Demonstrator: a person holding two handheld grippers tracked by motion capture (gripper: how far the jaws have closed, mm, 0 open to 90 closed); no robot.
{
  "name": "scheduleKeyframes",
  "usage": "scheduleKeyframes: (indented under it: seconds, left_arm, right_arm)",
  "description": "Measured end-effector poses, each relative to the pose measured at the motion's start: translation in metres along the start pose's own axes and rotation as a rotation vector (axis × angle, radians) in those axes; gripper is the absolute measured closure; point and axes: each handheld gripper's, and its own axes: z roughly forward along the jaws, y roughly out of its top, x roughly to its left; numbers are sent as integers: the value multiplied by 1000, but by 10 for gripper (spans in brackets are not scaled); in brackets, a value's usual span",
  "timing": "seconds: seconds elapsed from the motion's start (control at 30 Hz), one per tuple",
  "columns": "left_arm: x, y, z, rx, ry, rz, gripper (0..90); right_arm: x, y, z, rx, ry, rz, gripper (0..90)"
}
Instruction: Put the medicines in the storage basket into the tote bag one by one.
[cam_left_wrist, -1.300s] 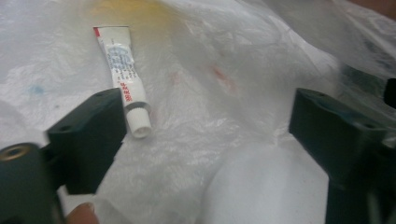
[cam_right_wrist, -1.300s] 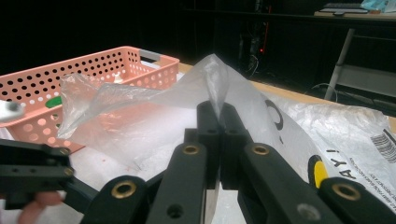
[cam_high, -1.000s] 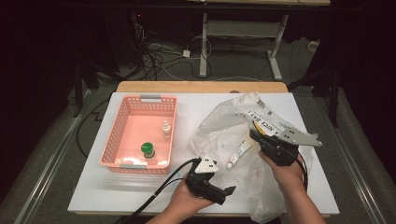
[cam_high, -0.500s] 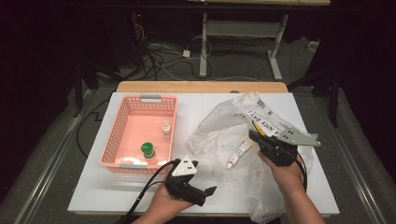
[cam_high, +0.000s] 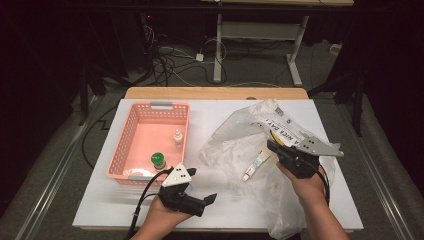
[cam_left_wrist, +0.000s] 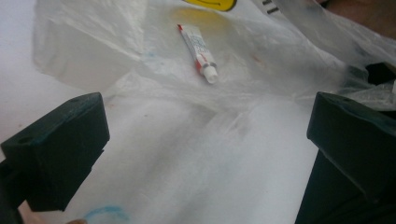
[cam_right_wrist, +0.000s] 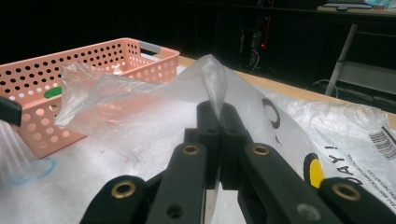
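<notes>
The right gripper (cam_high: 272, 146) is clamped on a pinched fold of the clear plastic bag (cam_high: 250, 131), which lies spread over the right half of the white table (cam_high: 100, 205). The right gripper view confirms this grip: both jaws meet with the film rising between them in a peak (cam_right_wrist: 212, 79). The left gripper (cam_high: 207, 200) is released, jaws wide apart with nothing between them, near the table's front edge, apart from the bag's contents. Its own view looks across the bag film at a small white tube (cam_left_wrist: 198, 52) with red bands and a white cap; in the high view the same tube (cam_high: 255, 165) lies inside the bag, just left of the right gripper. The high view further records a pink perforated basket (cam_high: 125, 145) on the table's left, holding a green-capped item (cam_high: 158, 160) and a small white bottle (cam_high: 177, 137). Printed lettering on the bag (cam_right_wrist: 387, 140) reads partly in the right gripper view.
</notes>
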Motion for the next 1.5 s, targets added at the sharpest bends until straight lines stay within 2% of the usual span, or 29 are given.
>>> scheduleKeyframes:
  seconds: [0.1,0.3,0.57,0.87,1.07,1.5]
  left_arm:
    - [5,1,-7,-8,22,-5,0]
    - [19,1,-21,-16,100,-4,0]
    - [45,-3,-39,-30,156,-64,0]
    - [70,-9,-63,-32,261,-106,0]
    - [82,-13,-72,-16,303,-134,0]
    - [103,-23,-88,-29,358,-191,0]
  right_arm:
    - [-1,0,0,3,4,1,900]
    - [-1,0,0,4,8,0,900]
    - [-1,0,-1,-4,9,-1,900]
    - [-3,-1,-1,1,12,6,900]
    - [-4,-1,-1,6,11,9,900]
    - [-4,-1,-1,4,7,10,900]
